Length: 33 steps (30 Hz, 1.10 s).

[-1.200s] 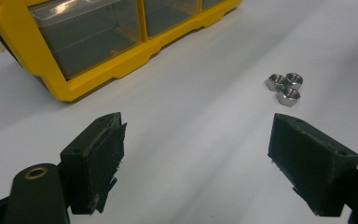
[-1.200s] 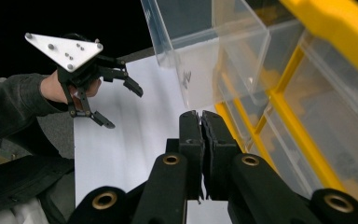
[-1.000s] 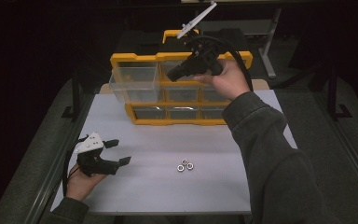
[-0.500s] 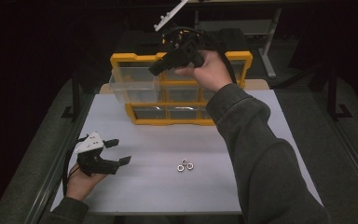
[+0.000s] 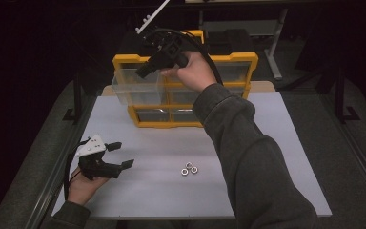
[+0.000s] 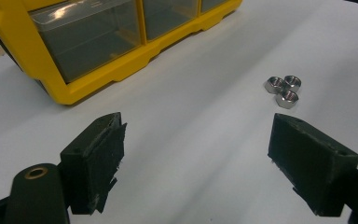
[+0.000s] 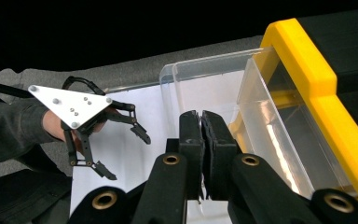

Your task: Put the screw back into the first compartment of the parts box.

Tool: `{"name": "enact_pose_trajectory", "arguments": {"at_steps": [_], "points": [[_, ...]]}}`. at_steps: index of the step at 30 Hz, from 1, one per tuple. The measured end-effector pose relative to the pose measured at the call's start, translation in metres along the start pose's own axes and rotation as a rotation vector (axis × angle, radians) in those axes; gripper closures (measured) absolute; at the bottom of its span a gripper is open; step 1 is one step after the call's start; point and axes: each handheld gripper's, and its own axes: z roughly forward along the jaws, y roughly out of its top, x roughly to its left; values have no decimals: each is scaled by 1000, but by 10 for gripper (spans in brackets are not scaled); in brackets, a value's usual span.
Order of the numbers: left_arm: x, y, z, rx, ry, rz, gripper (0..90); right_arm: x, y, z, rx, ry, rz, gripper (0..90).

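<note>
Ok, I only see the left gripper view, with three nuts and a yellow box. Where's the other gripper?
Observer: The right gripper is up by the top row of the box, jaws shut with nothing between them.
Operator: Is a drawer open?
Observer: Yes, the clear drawer at the top left is pulled out.
Operator: Anything in it?
Observer: It looks empty in the right gripper view.

right gripper (image 5: 142, 72) carried leftward across the yellow organiser (image 5: 228, 59), now above its pulled-out clear drawer (image 5: 136, 88)
</note>
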Motion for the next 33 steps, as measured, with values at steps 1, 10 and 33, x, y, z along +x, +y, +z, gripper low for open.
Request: {"name": "enact_pose_trajectory", "arguments": {"at_steps": [1, 10, 33], "points": [[0, 0, 0, 0, 0, 0, 179, -2, 0, 2, 0, 7, 2, 856], [1, -1, 1, 2, -1, 7, 179, -8, 0, 13, 16, 9, 18, 828], [2, -1, 1, 0, -4, 0, 179, 11, -14, -14, -46, 20, 19, 843]]}}
